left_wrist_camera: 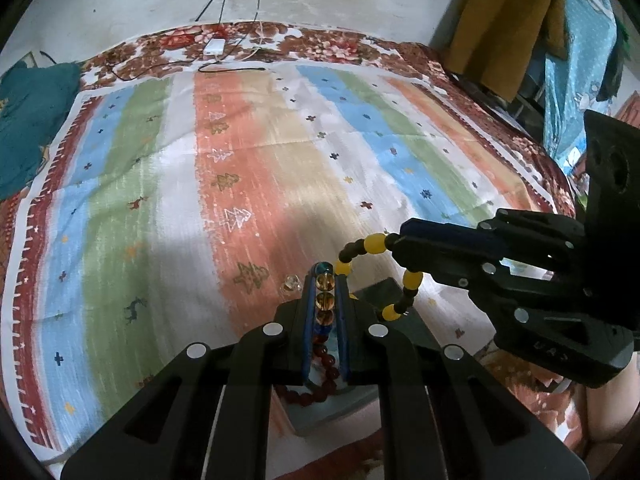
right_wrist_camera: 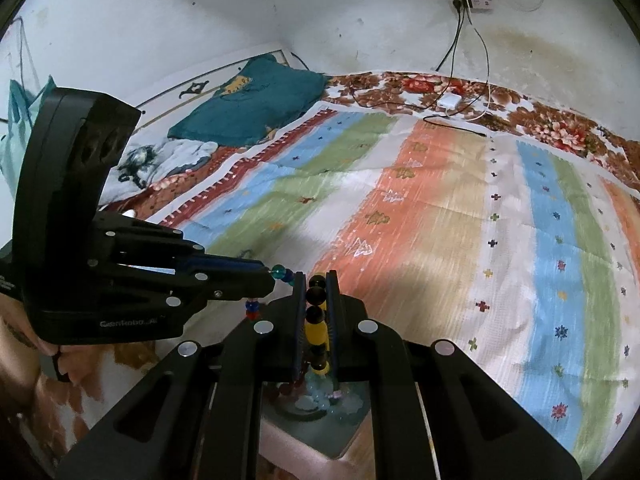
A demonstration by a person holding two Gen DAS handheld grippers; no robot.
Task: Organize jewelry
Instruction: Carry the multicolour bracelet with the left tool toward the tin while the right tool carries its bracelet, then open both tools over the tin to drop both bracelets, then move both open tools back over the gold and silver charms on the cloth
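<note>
Left wrist view. The left claw (left_wrist_camera: 325, 280) is clenched on a string of mixed beads (left_wrist_camera: 324, 300): amber and teal beads sit pinched between its two blue-lined fingers, and dark red beads of the same string hang below the fingers toward a grey tray (left_wrist_camera: 362, 402) lying directly beneath. A clear bead (left_wrist_camera: 291, 283) shows just left of the fingertips. To the right of this claw, at about the same height, the right claw (left_wrist_camera: 394, 242) grips a yellow-and-black bracelet (left_wrist_camera: 378, 270), whose loop curves down and almost reaches the left claw's right finger. Ahead of both lies a striped cloth (left_wrist_camera: 248, 160).

Right wrist view. The right claw (right_wrist_camera: 316, 280) is clamped on the yellow-and-black bracelet (right_wrist_camera: 317, 328), black beads at the tips and yellow ones lower between the fingers. The left claw (right_wrist_camera: 270, 272) enters from the left, just beside, with teal, blue and red beads (right_wrist_camera: 280, 273) showing at its tip. The tray (right_wrist_camera: 344, 438) sits under the right claw, holding pale beads (right_wrist_camera: 320, 402).
</note>
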